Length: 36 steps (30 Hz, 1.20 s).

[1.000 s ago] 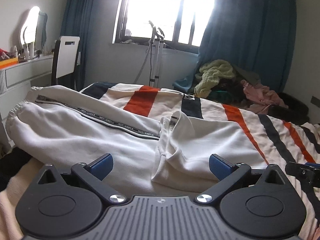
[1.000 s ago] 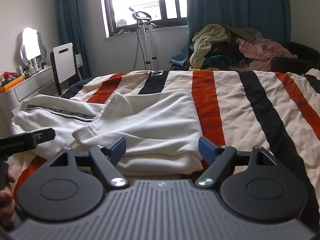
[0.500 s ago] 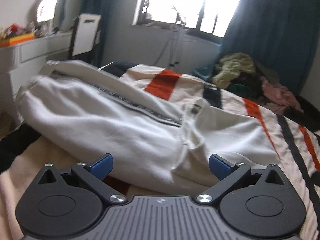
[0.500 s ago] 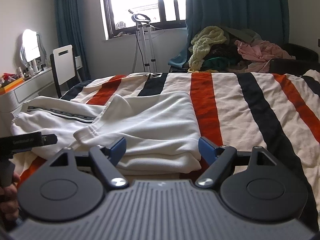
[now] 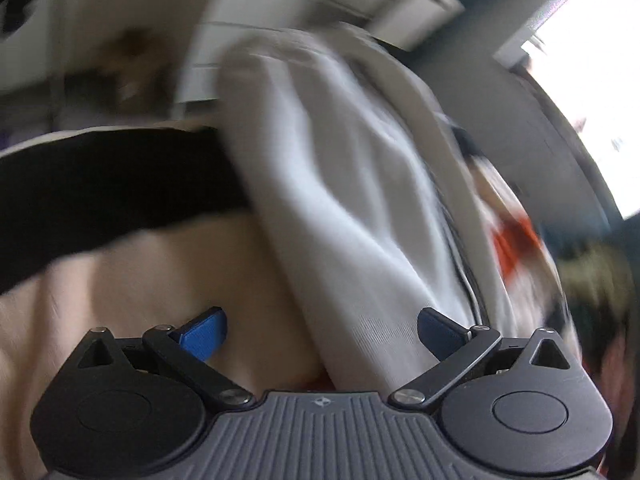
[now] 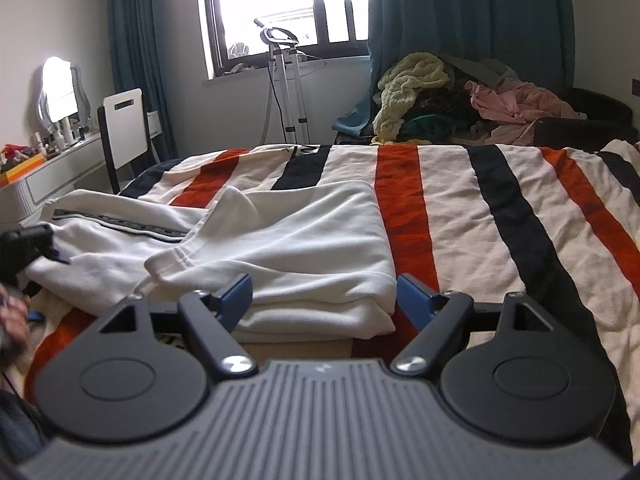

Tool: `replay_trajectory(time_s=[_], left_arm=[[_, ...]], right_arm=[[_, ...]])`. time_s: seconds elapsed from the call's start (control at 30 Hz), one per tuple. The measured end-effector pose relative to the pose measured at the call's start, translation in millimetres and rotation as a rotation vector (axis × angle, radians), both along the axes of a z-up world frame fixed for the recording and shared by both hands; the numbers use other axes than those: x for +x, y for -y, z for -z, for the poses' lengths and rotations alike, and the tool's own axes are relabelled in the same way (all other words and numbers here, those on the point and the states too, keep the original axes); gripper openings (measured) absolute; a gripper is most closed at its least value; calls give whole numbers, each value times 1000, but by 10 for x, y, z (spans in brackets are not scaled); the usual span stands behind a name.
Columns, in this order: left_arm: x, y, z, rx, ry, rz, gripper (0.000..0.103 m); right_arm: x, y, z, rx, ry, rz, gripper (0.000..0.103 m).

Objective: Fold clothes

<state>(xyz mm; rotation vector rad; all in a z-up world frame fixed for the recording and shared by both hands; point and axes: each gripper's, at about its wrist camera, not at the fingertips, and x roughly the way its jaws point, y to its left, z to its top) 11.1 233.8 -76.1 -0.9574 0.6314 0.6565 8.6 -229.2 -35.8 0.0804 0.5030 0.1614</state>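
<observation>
A white cotton garment with a dark printed trim stripe lies partly folded on a bed covered by a cream blanket with orange and black stripes, near the bed's front left corner. The right gripper hovers just before the garment's folded front edge, its blue-tipped fingers spread apart and holding nothing. The left gripper shows in a heavily blurred, tilted view; its jaws are also spread wide and empty, with the same white cloth running between them and a black blanket stripe to one side. Beyond the bed stand a white chair with a black frame, a white dressing table with an oval mirror, a metal tripod stand under the window, teal curtains, and a heap of yellow, green and pink clothes.
</observation>
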Motion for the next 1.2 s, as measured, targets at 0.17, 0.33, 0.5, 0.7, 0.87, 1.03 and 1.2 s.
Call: replay_trajectory(time_s=[0.17,0.33,0.5,0.7,0.87,1.03,1.2], left_arm=[[90,-367,34,-54,72,-108,98],[242,-580,34,47,95,-157,84],[598,-708,70,170,6,-136,62],[843,-463,-52,426,-25,-94,19],[961,46,-406,723,-2,-43,16],[1102,755,-933,999,97,31,16],[1369,1546,-1446,1144,207,134,14]], right_arm=[[4,-4,45,-15,-12,8,81],[93,-51,104,-35,-29,20,81],[350,-234,175,-59,-39,5,81],[752,-368,500,-102,-149,13,81],[901,-282,695,-49,-276,35,81],[771,-205,525,22,-221,47,81],[649,-37,342,132,-177,65,81]])
